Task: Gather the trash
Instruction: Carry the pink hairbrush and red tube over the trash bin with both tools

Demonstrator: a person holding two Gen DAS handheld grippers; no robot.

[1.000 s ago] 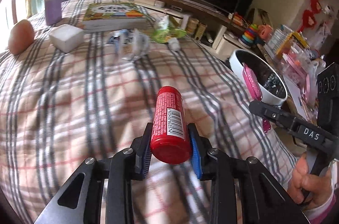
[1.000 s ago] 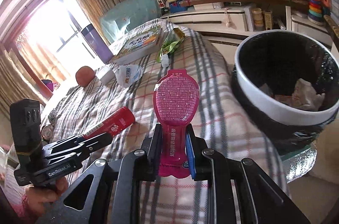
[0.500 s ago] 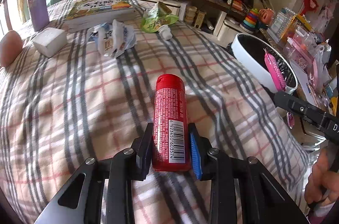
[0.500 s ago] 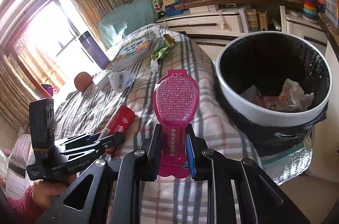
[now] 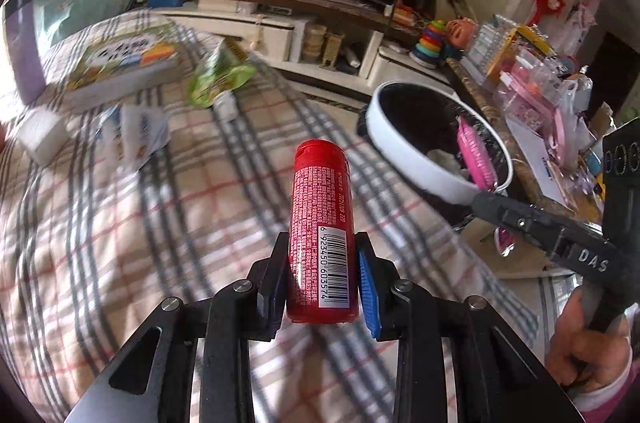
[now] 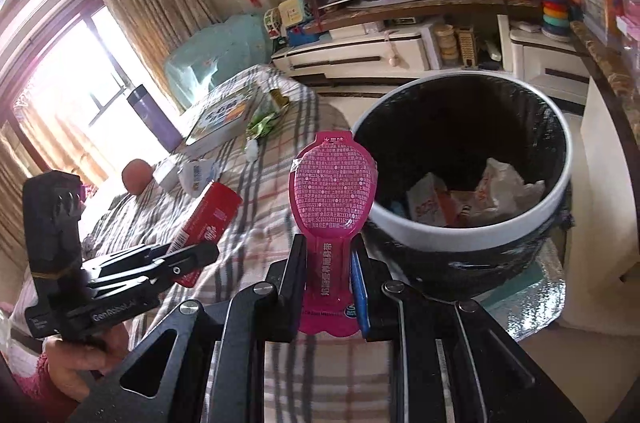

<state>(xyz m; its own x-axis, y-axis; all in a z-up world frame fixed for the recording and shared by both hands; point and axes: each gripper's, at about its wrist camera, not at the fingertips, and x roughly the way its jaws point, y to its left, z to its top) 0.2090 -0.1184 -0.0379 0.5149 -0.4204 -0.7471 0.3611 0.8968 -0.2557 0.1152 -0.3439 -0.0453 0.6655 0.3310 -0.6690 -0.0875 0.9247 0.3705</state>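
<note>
Each camera rides just behind its own tongs, looking forward along them. The left view sits low over the plaid bed point(image 5: 120, 223), facing the white-rimmed bin point(image 5: 408, 159) from some way off. The right view hangs close beside the bin point(image 6: 460, 223). Both share bed and bin.

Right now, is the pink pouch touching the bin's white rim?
Cannot tell. In both wrist views the pink pouch overlaps the bin's white rim, without showing contact or gap.

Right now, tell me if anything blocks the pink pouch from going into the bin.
Nothing visible does. The right gripper holds the pink pouch just beside the bin, whose mouth is open, with only some trash low inside.
</note>
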